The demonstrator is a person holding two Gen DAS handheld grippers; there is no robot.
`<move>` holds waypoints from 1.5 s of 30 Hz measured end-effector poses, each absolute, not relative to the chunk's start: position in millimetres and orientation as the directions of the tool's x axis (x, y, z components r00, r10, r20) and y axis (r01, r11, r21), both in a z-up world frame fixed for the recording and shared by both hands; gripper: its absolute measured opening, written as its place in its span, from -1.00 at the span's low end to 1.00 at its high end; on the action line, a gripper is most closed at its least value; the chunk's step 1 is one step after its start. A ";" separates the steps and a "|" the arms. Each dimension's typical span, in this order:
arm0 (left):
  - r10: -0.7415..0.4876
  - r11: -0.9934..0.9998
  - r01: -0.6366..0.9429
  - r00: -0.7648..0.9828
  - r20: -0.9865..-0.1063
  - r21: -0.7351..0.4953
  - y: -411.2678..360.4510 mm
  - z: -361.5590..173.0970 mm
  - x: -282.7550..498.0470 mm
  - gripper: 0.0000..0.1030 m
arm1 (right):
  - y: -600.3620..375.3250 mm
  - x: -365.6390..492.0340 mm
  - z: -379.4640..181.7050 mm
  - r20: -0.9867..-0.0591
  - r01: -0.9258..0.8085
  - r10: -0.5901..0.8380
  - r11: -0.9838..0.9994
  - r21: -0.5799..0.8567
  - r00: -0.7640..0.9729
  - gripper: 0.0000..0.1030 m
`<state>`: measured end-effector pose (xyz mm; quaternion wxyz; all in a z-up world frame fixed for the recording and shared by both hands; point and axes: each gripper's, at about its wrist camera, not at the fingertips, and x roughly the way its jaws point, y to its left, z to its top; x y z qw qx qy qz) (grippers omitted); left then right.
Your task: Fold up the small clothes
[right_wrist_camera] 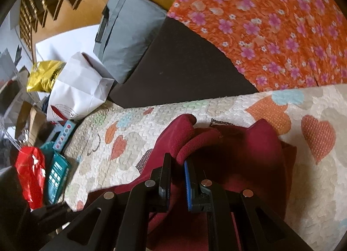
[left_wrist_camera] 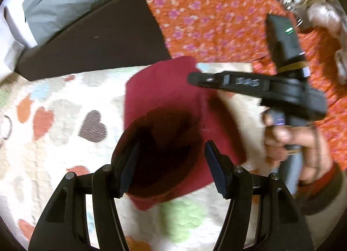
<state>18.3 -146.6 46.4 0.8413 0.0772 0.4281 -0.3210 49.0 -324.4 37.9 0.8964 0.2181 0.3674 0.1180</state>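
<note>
Left gripper [left_wrist_camera: 171, 166] has its jaws spread wide with nothing pinched, hovering right above the maroon garment [left_wrist_camera: 164, 90]. Right gripper [right_wrist_camera: 176, 177] is clamped tight on a rolled edge of that same garment. It lies on the heart-print quilt [left_wrist_camera: 65, 110], folded I think, though the left view's pretty blurry. Beyond the quilt there's an orange floral cloth [right_wrist_camera: 271, 23], and a grey cushion [right_wrist_camera: 128, 29] further off.
</note>
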 end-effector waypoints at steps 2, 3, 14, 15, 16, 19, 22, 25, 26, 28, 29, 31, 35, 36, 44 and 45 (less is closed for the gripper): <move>-0.442 0.786 0.612 0.460 -0.770 -0.086 -150.9 44.2 17.7 0.20 | -323.2 48.4 37.8 -0.609 -0.055 0.371 0.880 0.472 0.701 -0.81; -0.446 0.780 0.620 0.456 -0.770 -0.084 -151.8 44.0 17.8 0.20 | -322.6 48.4 37.8 -0.609 -0.058 0.372 0.880 0.471 0.701 -0.81; -0.505 0.778 0.612 0.472 -0.723 -0.144 -136.0 64.6 33.1 0.57 | -322.7 47.8 37.2 -0.602 -0.072 0.390 0.873 0.482 0.696 -0.81; -0.487 0.782 0.611 0.481 -0.729 -0.119 -138.5 63.2 33.6 0.57 | -321.6 47.5 37.4 -0.601 -0.076 0.392 0.873 0.482 0.696 -0.81; -0.482 0.779 0.618 0.486 -0.729 -0.104 -140.2 63.0 32.1 0.57 | -320.2 47.6 37.5 -0.601 -0.080 0.395 0.873 0.482 0.695 -0.81; -0.487 0.747 0.661 0.464 -0.740 -0.077 -151.0 57.3 22.9 0.57 | -315.7 48.0 38.6 -0.600 -0.090 0.401 0.873 0.480 0.693 -0.81; -0.415 0.738 0.675 0.474 -0.776 0.017 -166.7 43.2 16.6 0.57 | -315.8 49.6 38.9 -0.598 -0.095 0.406 0.871 0.482 0.691 -0.81; -0.398 0.729 0.685 0.435 -0.808 0.010 -175.0 29.1 14.2 0.57 | -315.6 49.4 38.1 -0.598 -0.095 0.408 0.870 0.483 0.690 -0.81; -0.405 0.724 0.690 0.421 -0.812 -0.003 -176.8 26.2 13.2 0.56 | -315.9 49.5 38.1 -0.597 -0.096 0.409 0.870 0.485 0.690 -0.81; -0.439 0.705 0.707 0.371 -0.818 -0.058 -181.4 20.0 10.7 0.52 | -316.0 49.5 37.9 -0.596 -0.092 0.405 0.870 0.484 0.693 -0.81; -0.447 0.702 0.708 0.354 -0.821 -0.077 -184.1 18.0 10.0 0.29 | -316.5 49.4 38.0 -0.596 -0.090 0.403 0.871 0.483 0.694 -0.81; -0.461 0.704 0.699 0.313 -0.830 -0.127 -188.6 12.7 12.3 -0.13 | -317.0 49.3 38.4 -0.598 -0.086 0.395 0.875 0.477 0.697 -0.81; -0.536 0.716 0.636 0.238 -0.810 -0.287 -189.4 9.1 26.8 -0.42 | -323.1 46.3 41.3 -0.604 -0.073 0.366 0.889 0.453 0.708 -0.81; -0.553 0.710 0.632 0.230 -0.801 -0.309 -191.2 10.0 27.8 -0.43 | -326.7 46.0 42.3 -0.604 -0.069 0.361 0.890 0.450 0.710 -0.81; -0.645 0.665 0.622 0.200 -0.737 -0.413 -220.9 20.3 20.8 -0.47 | -359.7 41.0 59.1 -0.603 -0.046 0.291 0.921 0.388 0.743 -0.81; -0.650 0.662 0.621 0.194 -0.735 -0.421 -225.3 18.4 20.8 -0.47 | -364.5 40.7 58.6 -0.605 -0.042 0.286 0.922 0.384 0.744 -0.81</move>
